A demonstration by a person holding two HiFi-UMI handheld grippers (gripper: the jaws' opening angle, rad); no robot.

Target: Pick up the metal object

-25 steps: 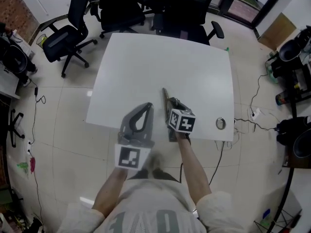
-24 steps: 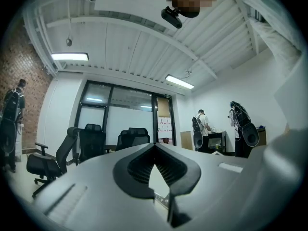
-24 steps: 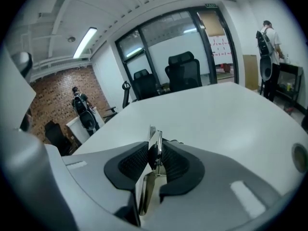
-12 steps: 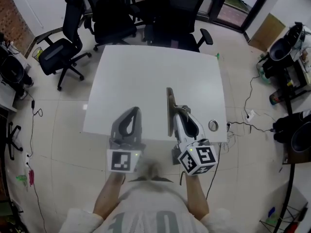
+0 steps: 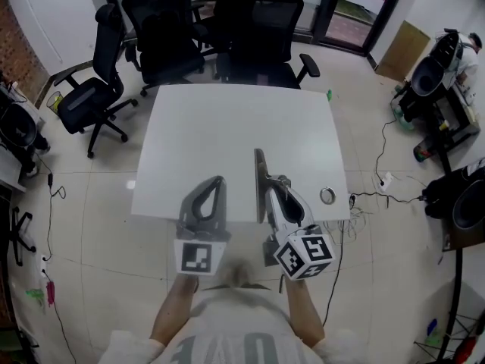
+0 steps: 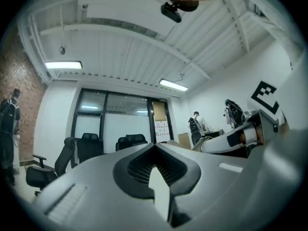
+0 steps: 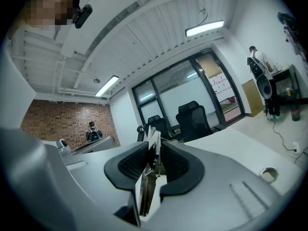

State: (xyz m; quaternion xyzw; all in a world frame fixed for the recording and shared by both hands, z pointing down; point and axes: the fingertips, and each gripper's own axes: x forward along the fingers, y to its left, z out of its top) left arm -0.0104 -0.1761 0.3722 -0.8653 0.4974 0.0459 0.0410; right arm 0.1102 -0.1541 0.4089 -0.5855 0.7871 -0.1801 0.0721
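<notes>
A pale tiled floor (image 5: 98, 203) fills the room, with a brick wall (image 7: 57, 117) on one side, tall glass doors (image 7: 183, 90) at the far end and strip lights on a white ceiling (image 7: 144, 13). A big white worktop (image 5: 227, 127) stands in the middle, bare apart from a round cable opening (image 5: 327, 196) near its right front corner. Black office chairs (image 5: 258, 29) crowd its far edge and another chair (image 5: 91, 101) stands off to the left; dark equipment (image 5: 436, 74) and loose cables (image 5: 371, 192) lie along the right side. At the near edge, the right gripper (image 5: 271, 186) has its fingers (image 7: 132, 162) clenched on the metal object (image 5: 260, 174), a long narrow piece held edge-up that reaches forward over the worktop; whether it is clear of the surface cannot be told. Just beside it, the left gripper (image 5: 216, 182) has its fingers pressed together at the tips with nothing between them.
</notes>
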